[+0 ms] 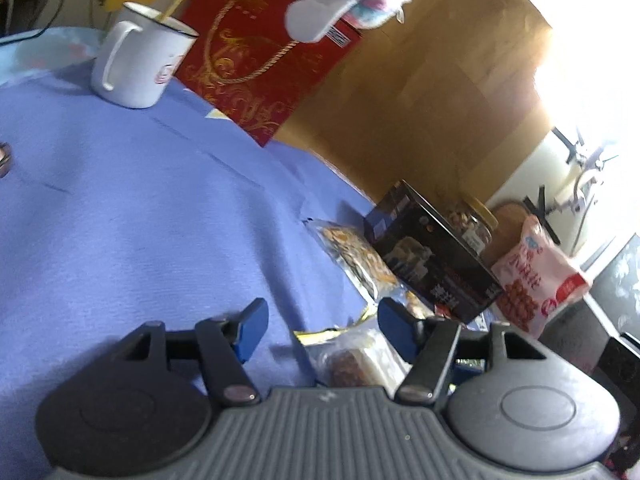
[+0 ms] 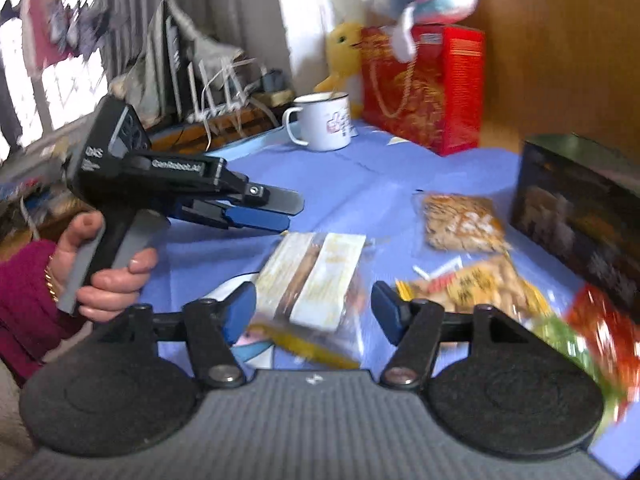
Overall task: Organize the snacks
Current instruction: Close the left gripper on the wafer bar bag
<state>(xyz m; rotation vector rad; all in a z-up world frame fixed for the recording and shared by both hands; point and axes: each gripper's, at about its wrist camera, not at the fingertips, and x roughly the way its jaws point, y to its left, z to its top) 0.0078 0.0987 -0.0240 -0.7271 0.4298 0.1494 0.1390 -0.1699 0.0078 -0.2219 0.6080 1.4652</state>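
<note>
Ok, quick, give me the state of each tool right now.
Left tool: open, holding nothing, above the blue cloth.
Right tool: open, holding nothing, over a clear snack packet.

The left gripper (image 2: 276, 208) body reads "GenRobot.AI" in white. Print on the pink snack bag (image 1: 536, 276) and the mug (image 2: 322, 124) is too blurred to read.

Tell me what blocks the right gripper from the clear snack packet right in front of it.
Nothing visible does. The right gripper is open, and the clear snack packet lies on the blue cloth straight ahead. The left gripper hangs off to one side.
</note>
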